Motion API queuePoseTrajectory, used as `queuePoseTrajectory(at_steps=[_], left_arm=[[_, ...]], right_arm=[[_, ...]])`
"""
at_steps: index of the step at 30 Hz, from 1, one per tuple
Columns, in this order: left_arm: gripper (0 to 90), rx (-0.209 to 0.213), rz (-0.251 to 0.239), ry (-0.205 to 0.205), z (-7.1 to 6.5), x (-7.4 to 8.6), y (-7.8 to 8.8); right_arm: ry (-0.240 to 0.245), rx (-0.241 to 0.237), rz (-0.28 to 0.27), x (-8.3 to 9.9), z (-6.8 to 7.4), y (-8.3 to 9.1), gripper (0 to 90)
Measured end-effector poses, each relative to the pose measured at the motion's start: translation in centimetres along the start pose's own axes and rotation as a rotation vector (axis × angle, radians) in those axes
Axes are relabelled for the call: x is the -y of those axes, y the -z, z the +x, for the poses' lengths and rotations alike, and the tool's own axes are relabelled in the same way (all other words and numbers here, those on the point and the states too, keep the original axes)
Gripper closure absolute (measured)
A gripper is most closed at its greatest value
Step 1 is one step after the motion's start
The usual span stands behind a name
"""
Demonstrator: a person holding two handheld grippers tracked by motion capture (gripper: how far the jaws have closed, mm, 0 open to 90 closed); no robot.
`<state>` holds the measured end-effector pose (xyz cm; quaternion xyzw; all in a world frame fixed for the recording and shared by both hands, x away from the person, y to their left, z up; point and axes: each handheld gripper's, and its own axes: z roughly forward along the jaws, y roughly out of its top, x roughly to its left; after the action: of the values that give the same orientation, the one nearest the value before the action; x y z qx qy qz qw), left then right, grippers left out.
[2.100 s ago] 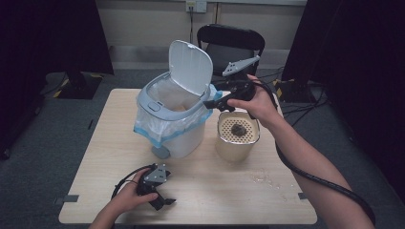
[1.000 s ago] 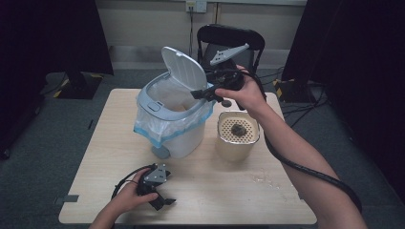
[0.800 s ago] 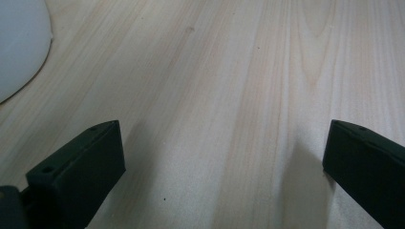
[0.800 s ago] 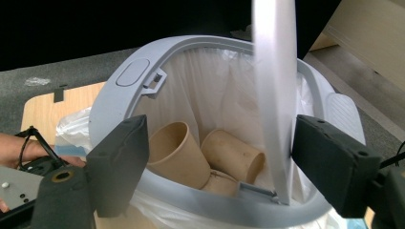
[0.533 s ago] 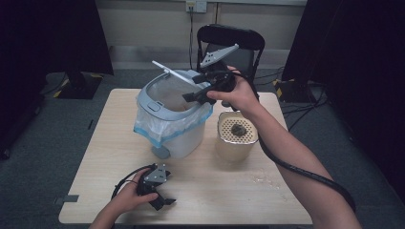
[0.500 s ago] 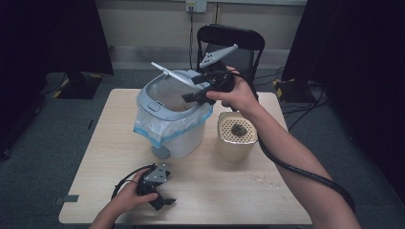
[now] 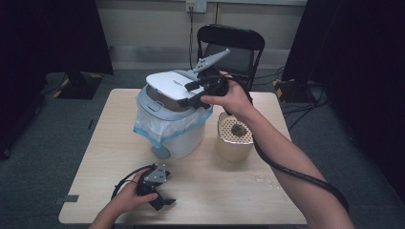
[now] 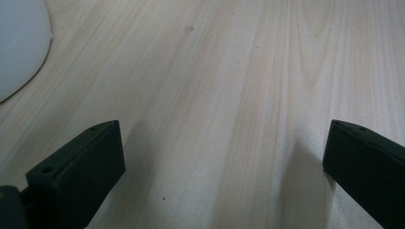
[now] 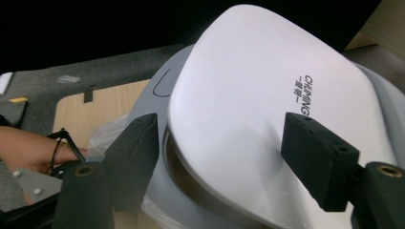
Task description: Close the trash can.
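- Your right hand-held gripper (image 7: 198,98) is at the near edge of the bin lid (image 7: 174,86), above the bin (image 7: 174,131); the jaws have just been closing.
- In the right gripper view the right hand-held gripper (image 9: 224,162) straddles the lid (image 9: 267,109): one jaw sits on top of the white lid near the printed lettering, the other is beside and below its edge. Can't tell whether the pads press the lid; a gap shows on the lower side, so the jaws read as partly spread around it, no firm pinch.
- The lid is tilted low over the bin's mouth, almost flat, with a dark slit left between lid and rim on the side facing you.
- The bin stands at the middle of the tabletop (image 7: 229,191), toward the back, with a clear liner (image 7: 153,126) folded over its rim.
- Your left hand-held gripper (image 7: 160,198) rests low on the tabletop near your front edge, well apart from the bin.
- In the left gripper view its jaws stand wide apart over bare wood, nothing between them; a white curved piece (image 8: 19,47) shows at the top left corner.
- A tan container (image 7: 234,143) with a perforated top and a dark lump on it stands just beside the bin, under your right forearm.
- A black chair (image 7: 231,47) sits behind the tabletop.
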<state>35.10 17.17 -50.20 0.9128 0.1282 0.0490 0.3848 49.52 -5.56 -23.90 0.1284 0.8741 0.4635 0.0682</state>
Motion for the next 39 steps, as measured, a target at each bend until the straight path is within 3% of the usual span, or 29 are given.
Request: queuePoseTrajectory(at_steps=[15, 23, 25, 28, 33, 39], left_arm=[[0.0, 0.0, 0.0, 0.0, 0.0, 0.0, 0.0], [0.0, 0.003, 0.004, -0.004, 0.0, 0.0, 0.0], [0.0, 0.003, 0.005, -0.005, 0.0, 0.0, 0.0], [0.0, 0.003, 0.005, -0.005, 0.0, 0.0, 0.0], [0.0, 0.003, 0.004, -0.003, 0.0, 0.0, 0.0], [0.0, 0.006, 0.004, -0.001, 0.0, 0.0, 0.0]], right_arm=[[-0.023, -0.072, 0.03, 0.2, 0.5, -1.2, 33.2], [-0.053, -0.08, 0.016, 0.3, 0.1, -1.7, 52.3], [-0.069, -0.067, 0.008, 0.3, -0.2, -1.8, 58.5], [-0.058, -0.057, 0.005, 0.3, -0.3, -1.9, 58.3], [-0.018, 0.025, 0.03, -0.4, -0.4, -2.7, 58.7], [-0.025, 0.052, 0.012, -0.9, -0.7, -3.7, 59.0]])
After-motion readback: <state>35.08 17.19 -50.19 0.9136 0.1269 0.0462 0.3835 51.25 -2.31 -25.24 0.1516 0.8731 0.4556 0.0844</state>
